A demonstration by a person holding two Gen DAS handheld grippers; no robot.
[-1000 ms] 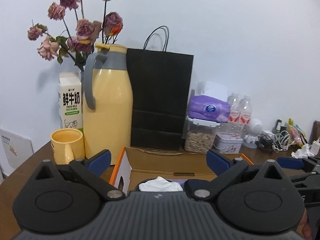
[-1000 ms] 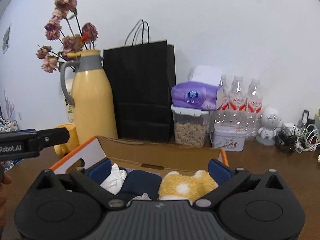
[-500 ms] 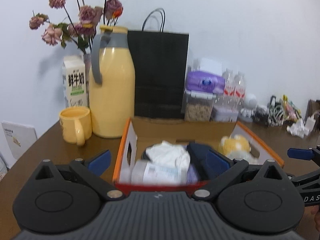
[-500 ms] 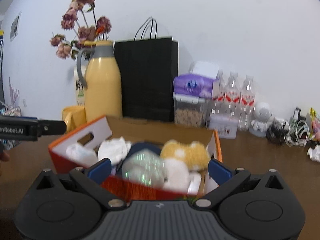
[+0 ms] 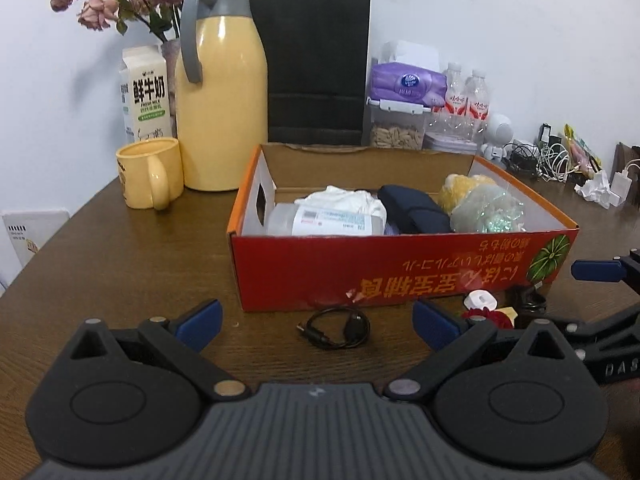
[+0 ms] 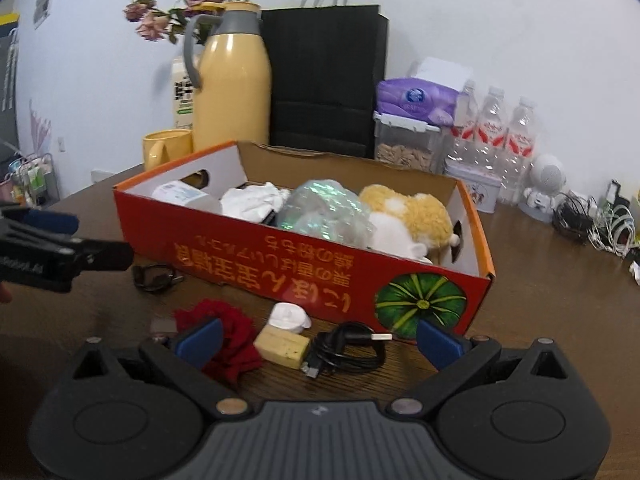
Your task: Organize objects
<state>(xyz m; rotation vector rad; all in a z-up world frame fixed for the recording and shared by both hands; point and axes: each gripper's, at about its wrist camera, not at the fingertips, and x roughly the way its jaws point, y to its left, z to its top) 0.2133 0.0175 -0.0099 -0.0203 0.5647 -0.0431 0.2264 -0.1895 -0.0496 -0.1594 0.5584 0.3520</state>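
Black cable (image 5: pixel 334 329) lies between left tool (image 5: pixel 316 322) fingertips.

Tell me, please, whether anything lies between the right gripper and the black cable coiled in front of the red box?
Nothing visible does. The right gripper is open, and the black cable lies on bare table between its fingers, beside a yellow block.

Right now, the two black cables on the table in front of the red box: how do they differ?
The left cable is a thin, loose loop lying alone; the right cable is a thicker, tighter bundle.
The right cable shows a white plug end and lies beside the yellow block; the left cable shows only dark ends.
Both are black, coiled, and lie outside the red box.
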